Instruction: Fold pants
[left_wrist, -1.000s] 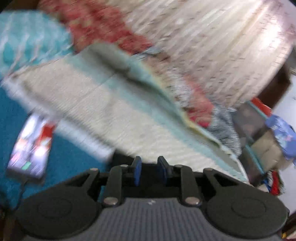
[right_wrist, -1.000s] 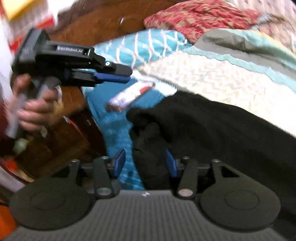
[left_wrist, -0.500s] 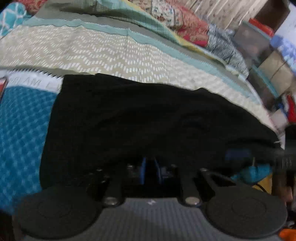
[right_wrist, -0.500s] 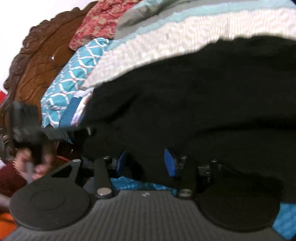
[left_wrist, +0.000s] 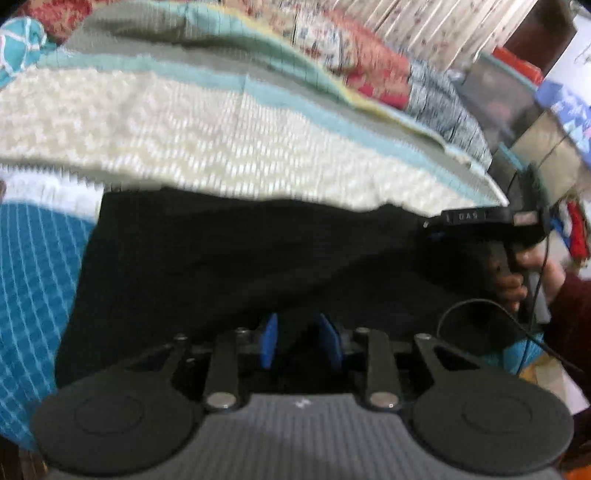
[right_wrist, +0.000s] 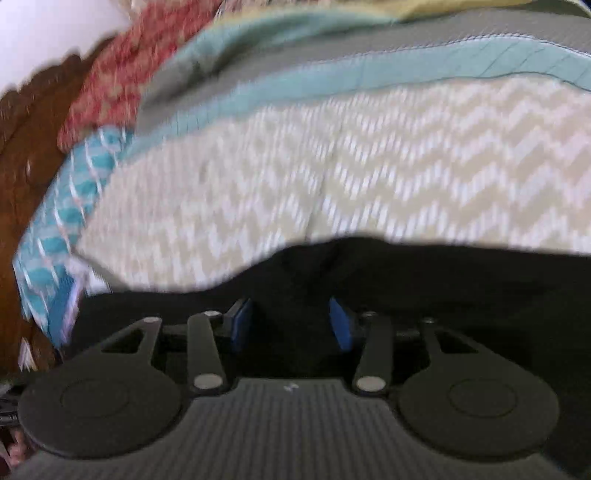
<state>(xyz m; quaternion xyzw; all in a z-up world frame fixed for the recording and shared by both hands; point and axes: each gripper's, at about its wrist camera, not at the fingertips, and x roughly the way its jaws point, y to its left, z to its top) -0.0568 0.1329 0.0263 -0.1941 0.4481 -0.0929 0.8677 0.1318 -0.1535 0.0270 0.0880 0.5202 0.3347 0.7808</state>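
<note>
Black pants (left_wrist: 240, 266) lie spread across the bed. My left gripper (left_wrist: 299, 339) sits low at their near edge. Its jaws are opening; the blue pads stand apart over black cloth without pressing it. In the right wrist view, my right gripper (right_wrist: 291, 325) hangs over the pants (right_wrist: 443, 295) close to their far edge. Its jaws are closing with black fabric between the pads, which still show a wide gap. The left wrist view also shows the right gripper (left_wrist: 430, 229) at the pants' right end, held by a hand (left_wrist: 517, 280).
A beige chevron quilt (left_wrist: 184, 140) with a teal border lies beyond the pants. A blue patterned sheet (left_wrist: 33, 266) is at the left. A carved wooden headboard (right_wrist: 22, 147) and a red pillow (right_wrist: 122, 70) stand at the bed's head. Boxes (left_wrist: 517, 92) crowd the far right.
The left view swung down from the quilt onto the pants, and its pads, shut half a second ago, have parted. The right gripper travelled across the pants toward their far edge.
</note>
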